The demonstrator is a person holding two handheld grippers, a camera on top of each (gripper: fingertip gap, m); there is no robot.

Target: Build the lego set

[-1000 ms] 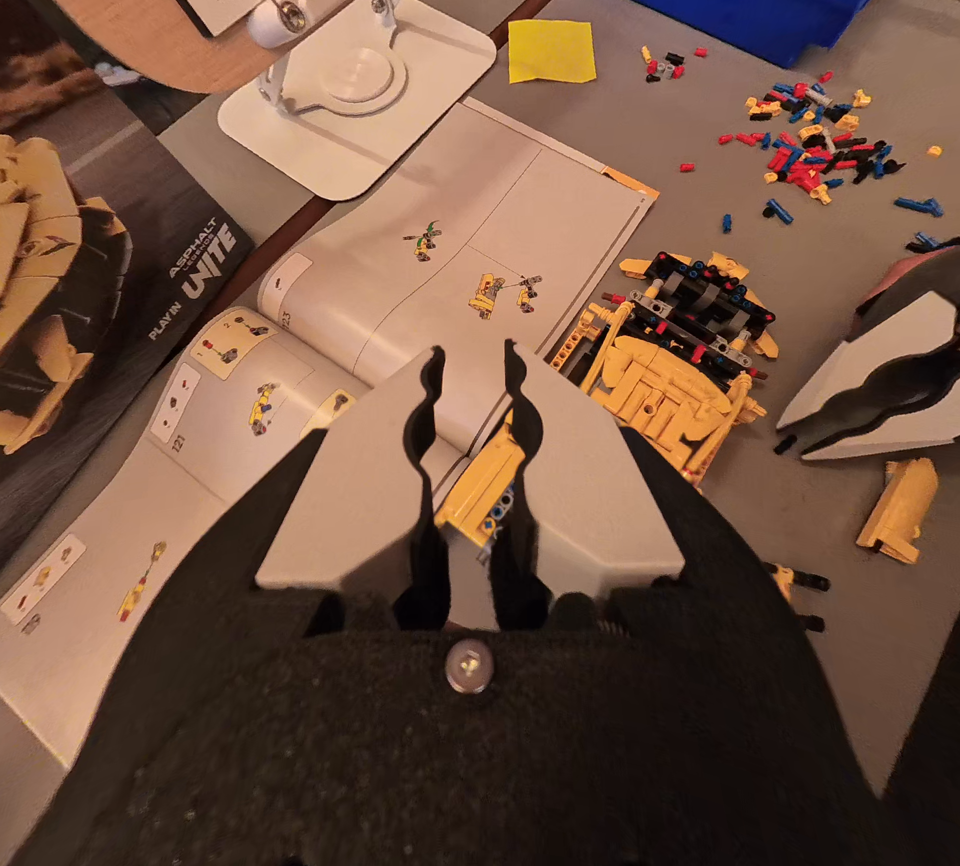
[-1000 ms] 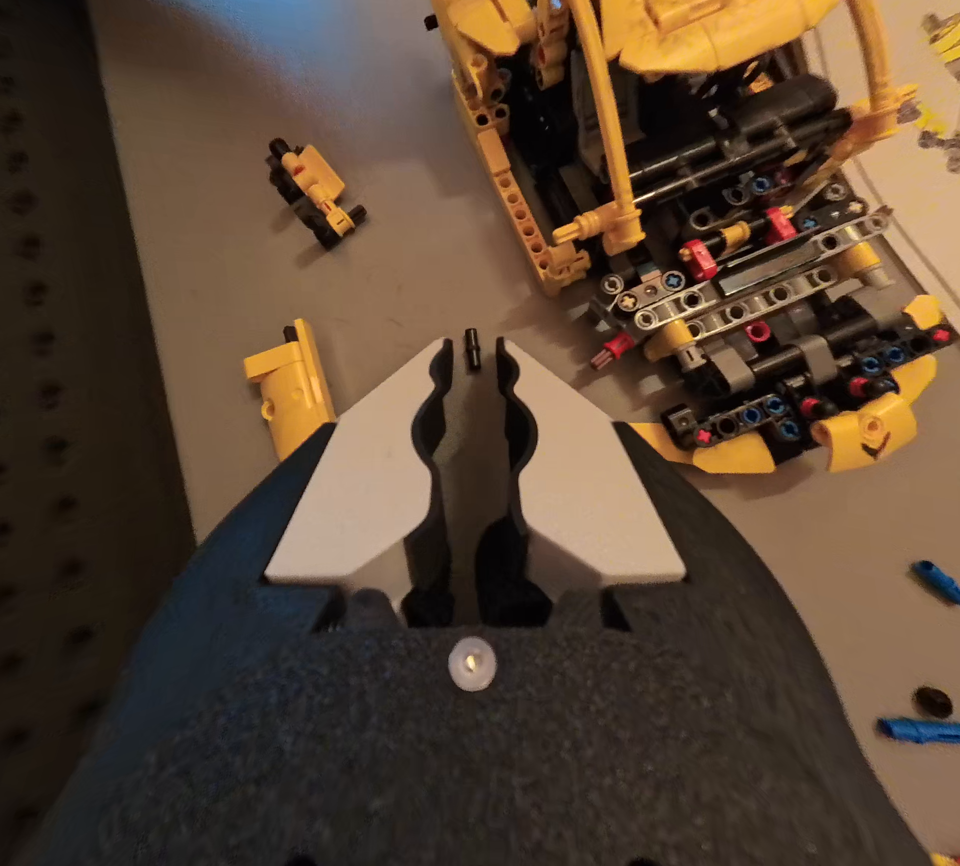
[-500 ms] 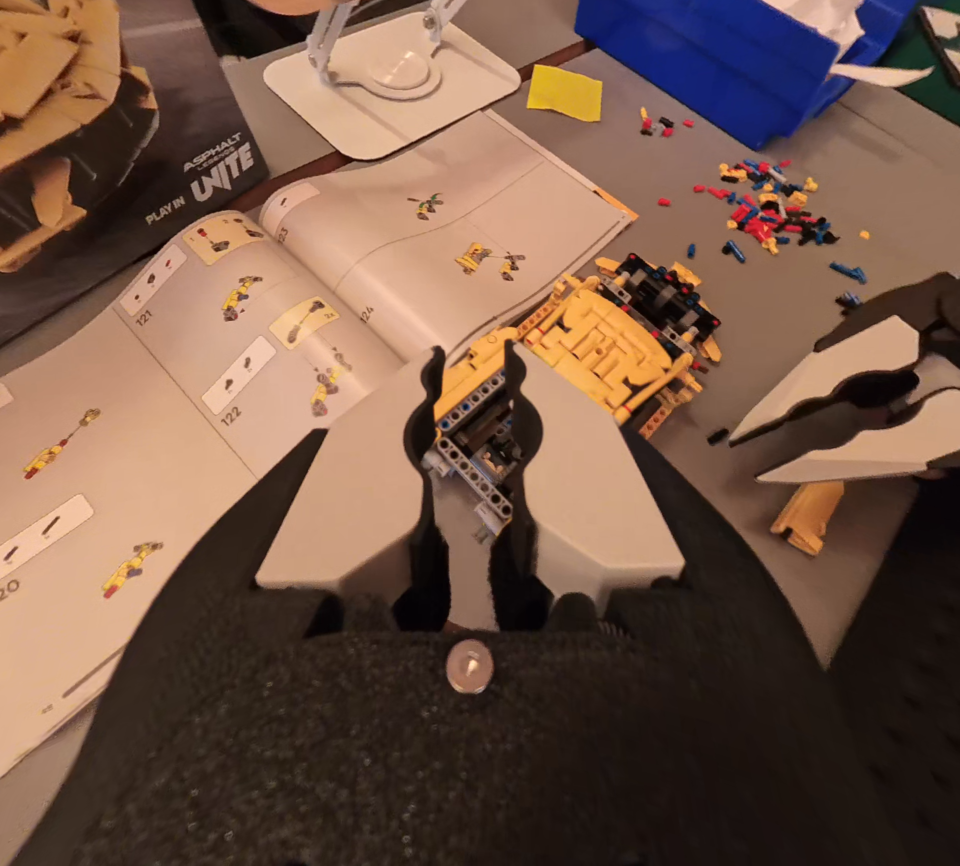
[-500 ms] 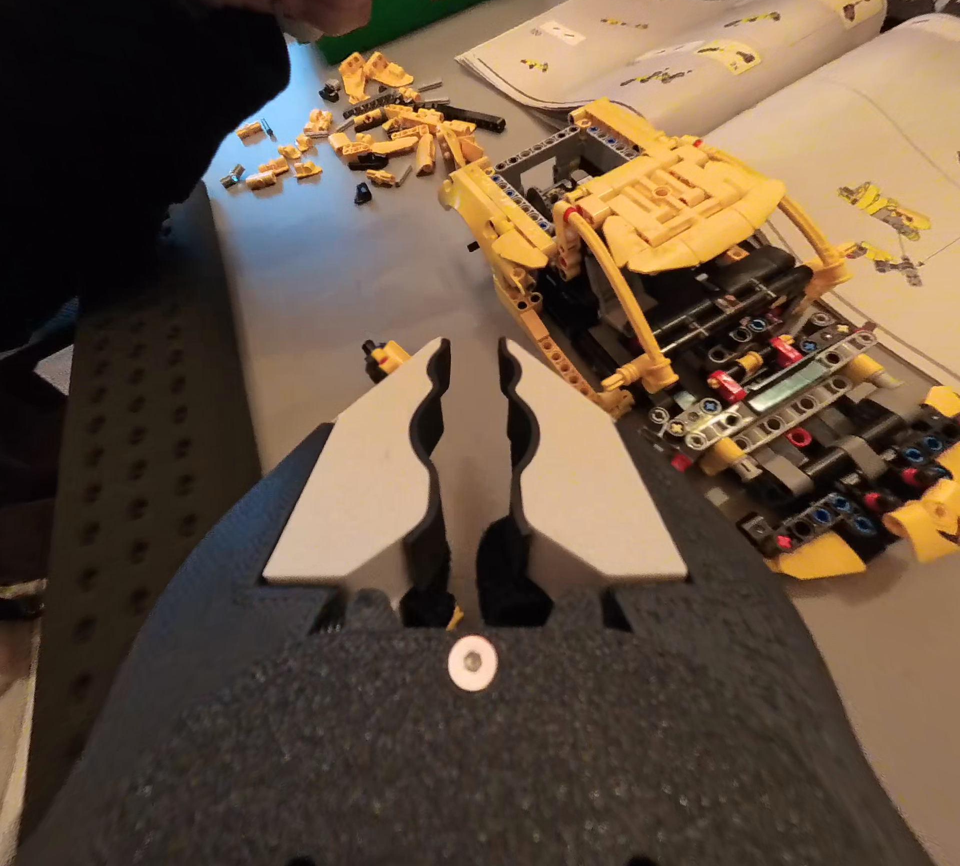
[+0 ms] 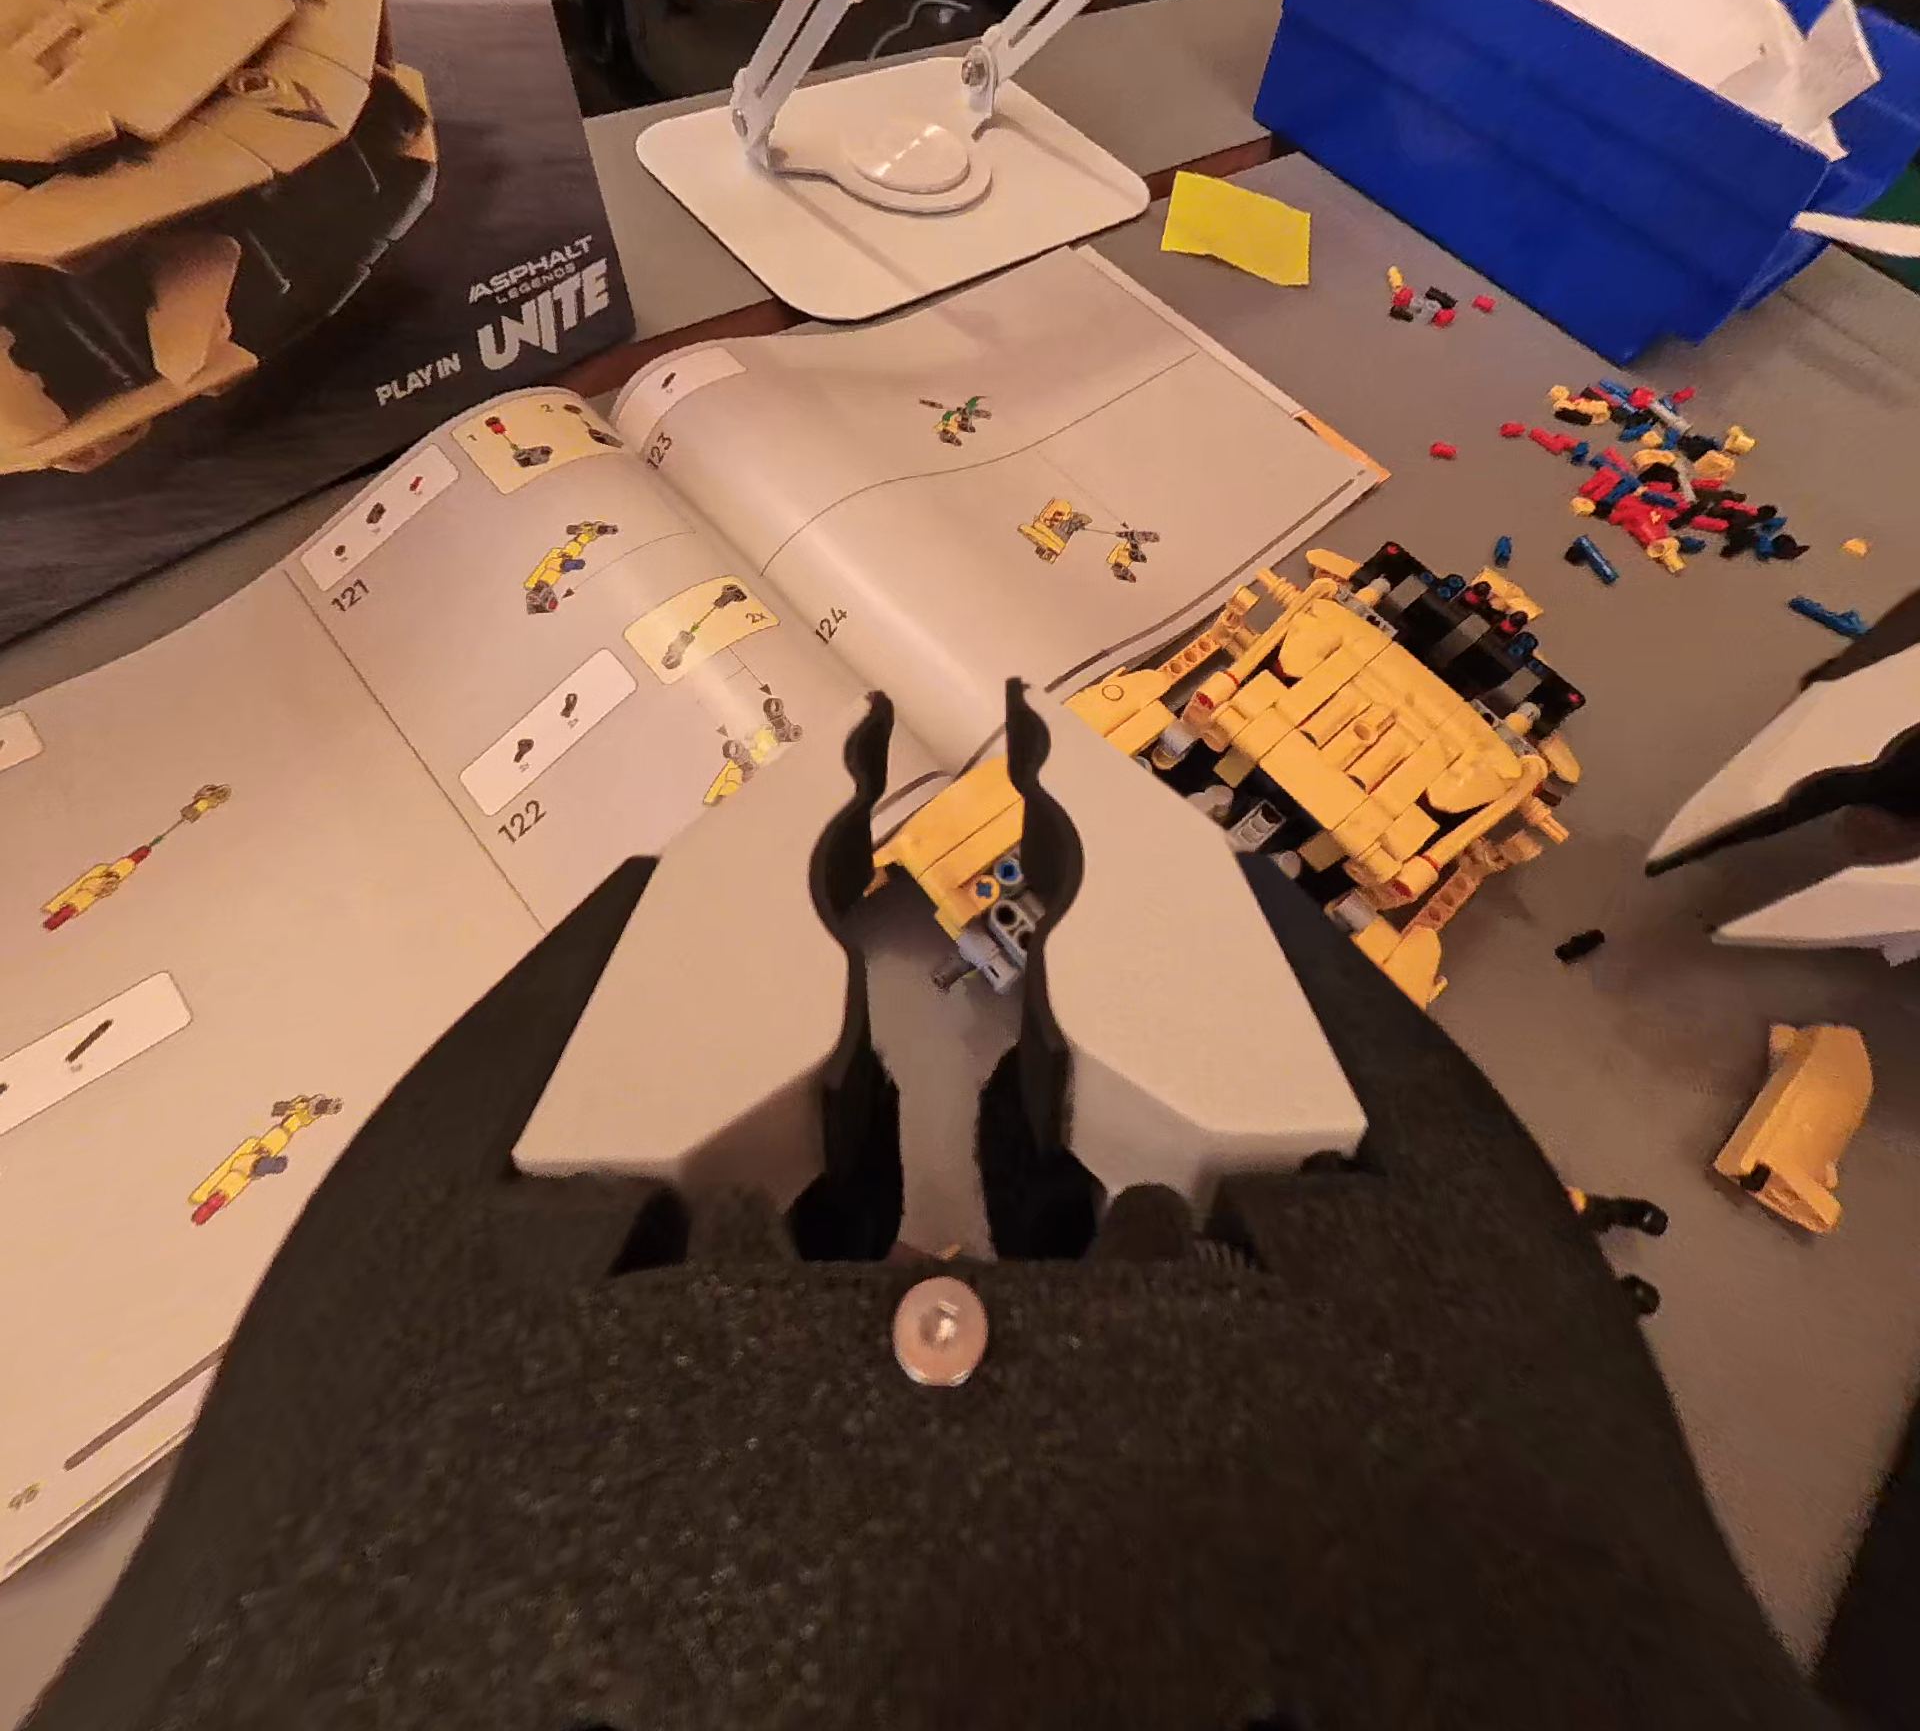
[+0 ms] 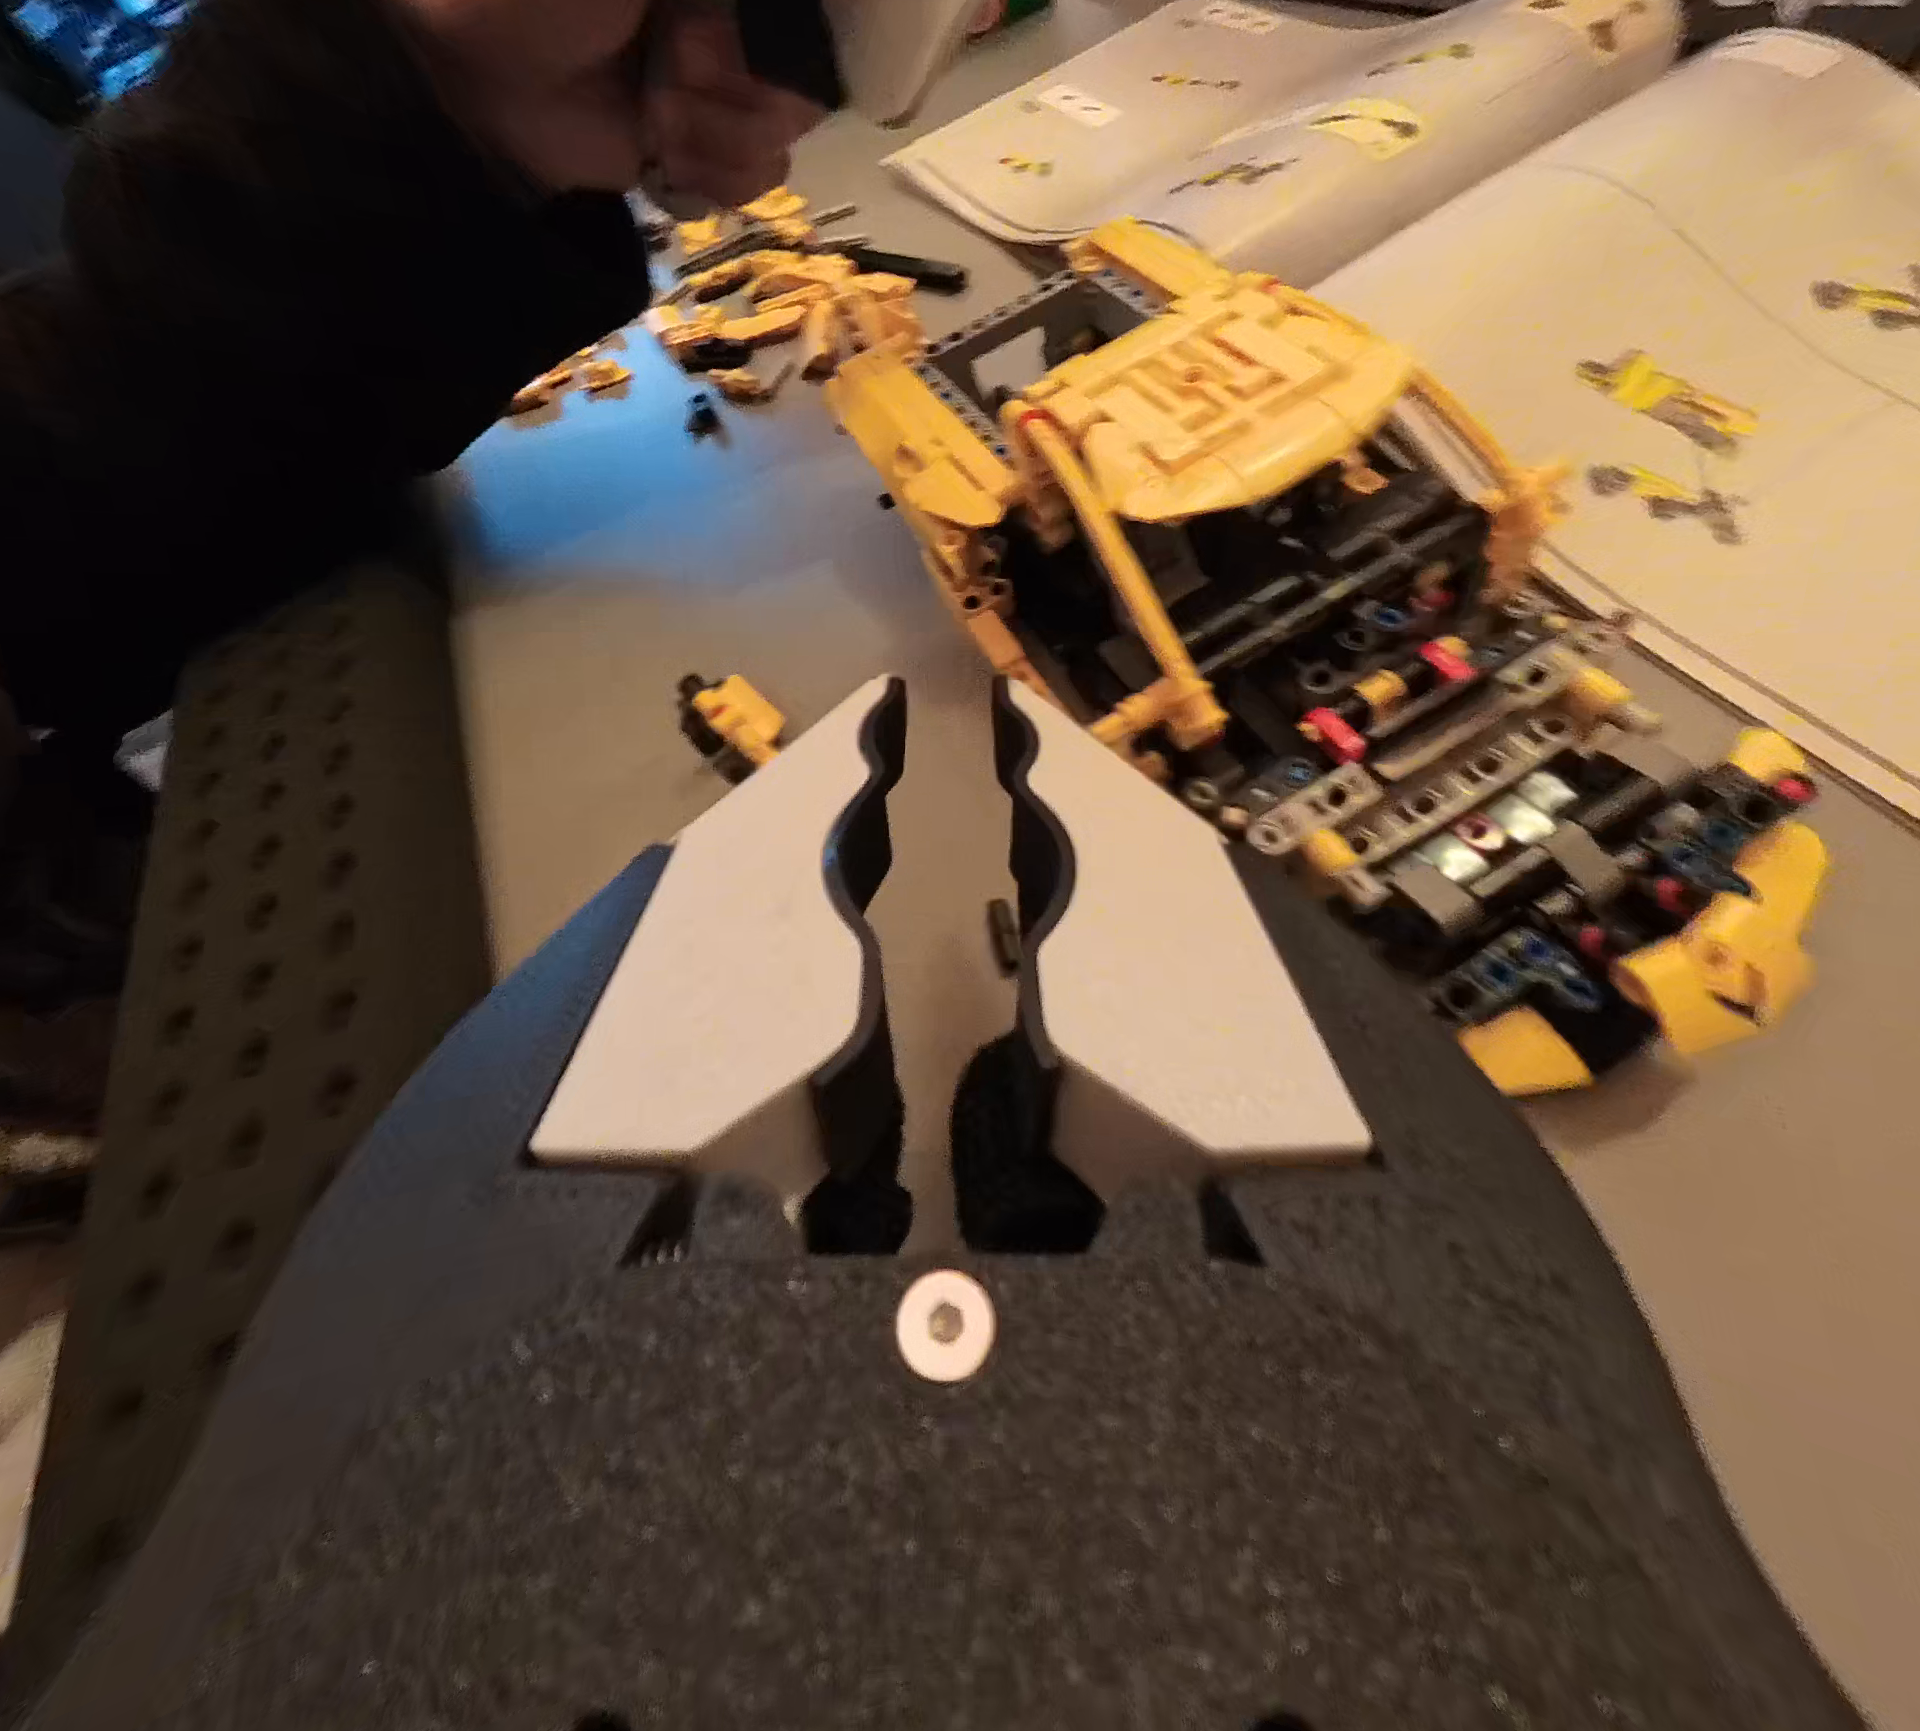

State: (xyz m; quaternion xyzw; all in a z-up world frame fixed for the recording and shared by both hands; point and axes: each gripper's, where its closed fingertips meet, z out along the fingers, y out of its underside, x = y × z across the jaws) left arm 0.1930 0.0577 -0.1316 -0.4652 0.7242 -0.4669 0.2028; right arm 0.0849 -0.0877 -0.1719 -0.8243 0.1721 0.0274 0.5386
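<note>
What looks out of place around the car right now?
The car sits partly on the manual's corner, so it may not lie flat. A small black pin and a yellow panel lie loose beside it. No damage shows.

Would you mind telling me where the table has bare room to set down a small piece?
Bare grey table lies between the yellow car model and the loose yellow panel, apart from one small black pin. It is crowded around the coloured pin pile.
</note>
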